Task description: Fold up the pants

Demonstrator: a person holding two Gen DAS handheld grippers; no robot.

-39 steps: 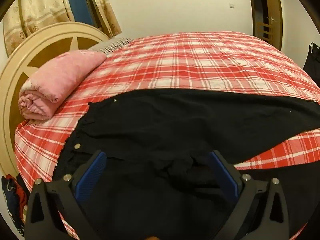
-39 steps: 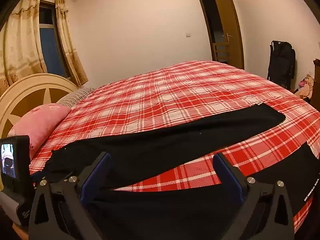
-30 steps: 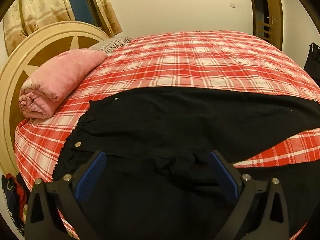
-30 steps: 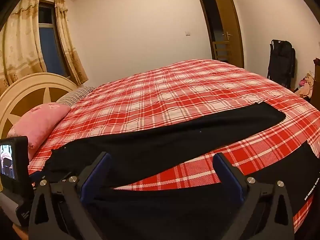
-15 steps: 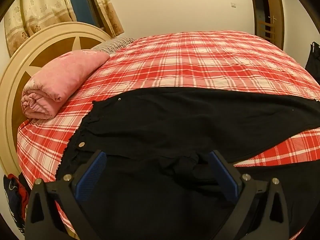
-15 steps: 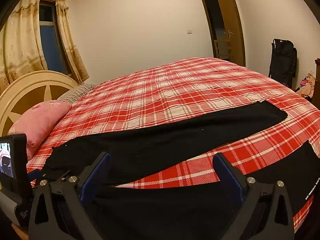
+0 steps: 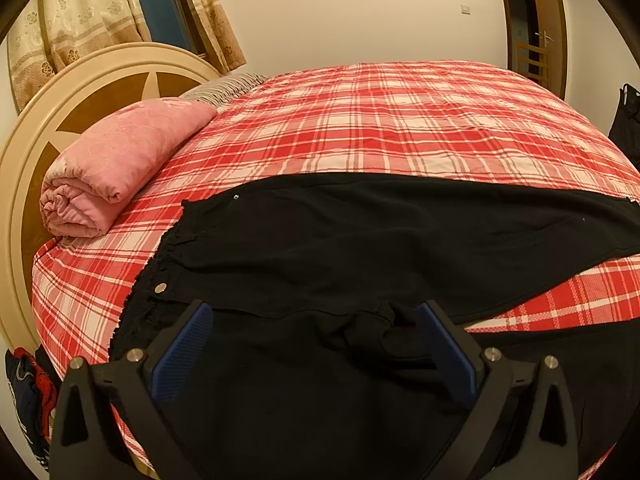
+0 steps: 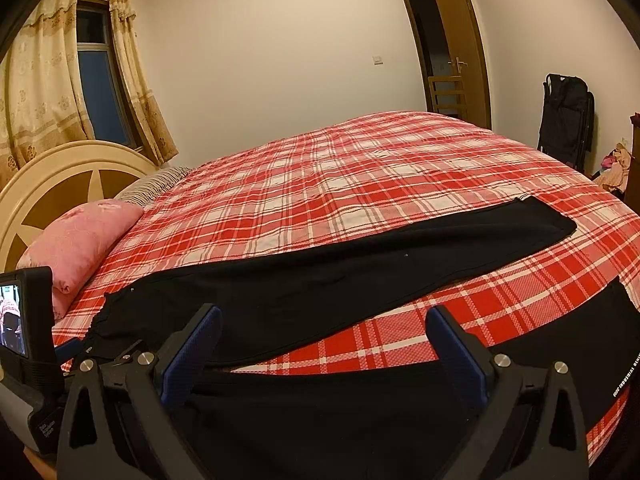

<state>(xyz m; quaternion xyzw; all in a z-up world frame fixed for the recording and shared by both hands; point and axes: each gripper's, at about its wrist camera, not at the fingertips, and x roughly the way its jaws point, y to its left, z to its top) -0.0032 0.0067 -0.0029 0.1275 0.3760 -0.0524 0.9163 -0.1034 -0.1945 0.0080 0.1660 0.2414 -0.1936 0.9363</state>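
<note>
We see the black pants [image 8: 320, 288] spread unfolded across the lower half of the frame on the bed [image 8: 360, 184], legs splayed apart. Both our left tool [image 7: 316, 344] and right tool [image 8: 324, 344] hover wide open, gripping nothing. We judge all folding remains undone.

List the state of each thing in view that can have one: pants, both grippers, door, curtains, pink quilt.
Pants: unfolded, spread flat on the bed, legs apart.
Left gripper: open, empty, over the crotch.
Right gripper: open, empty.
Door: open.
Curtains: drawn apart.
Pink quilt: rolled up by the headboard.
</note>
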